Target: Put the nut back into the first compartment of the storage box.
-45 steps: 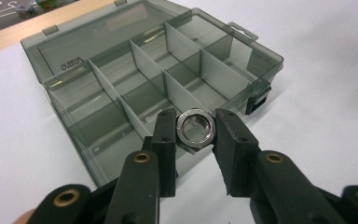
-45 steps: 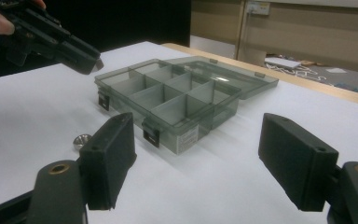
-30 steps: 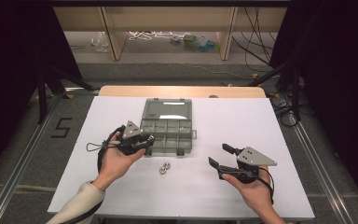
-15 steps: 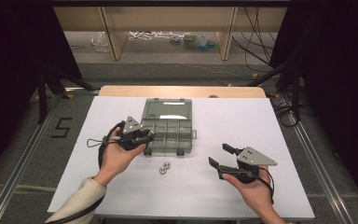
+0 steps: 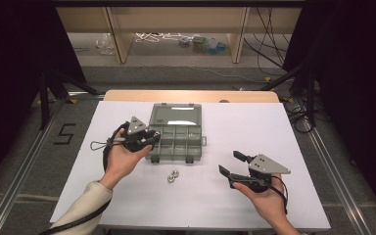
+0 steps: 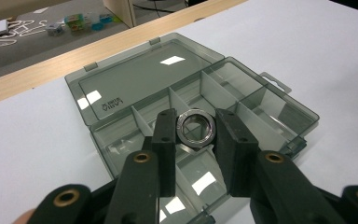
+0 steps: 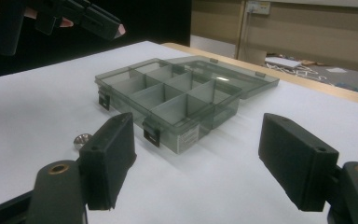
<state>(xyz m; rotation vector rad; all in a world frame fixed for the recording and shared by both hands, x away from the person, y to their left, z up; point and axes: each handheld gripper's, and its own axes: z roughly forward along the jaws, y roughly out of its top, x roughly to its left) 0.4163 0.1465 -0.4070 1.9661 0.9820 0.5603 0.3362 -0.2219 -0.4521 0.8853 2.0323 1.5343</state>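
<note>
While left gripper (image 6: 195,135) pinches nut (image 6: 195,128), tilted over box (image 6: 121,93)

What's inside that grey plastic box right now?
The open compartment box looks empty in the cells that show. The left gripper holds a metal nut above it, hiding part of some cells.

— Any writing you can read from where you hold your jaws?

— A large dark "5" is marked on the floor (image 5: 64,133), left of my desk (image 5: 274,127). The open lid (image 6: 135,84) of the organizer box carries small embossed lettering, seen upside down and too faint to spell out.
</note>
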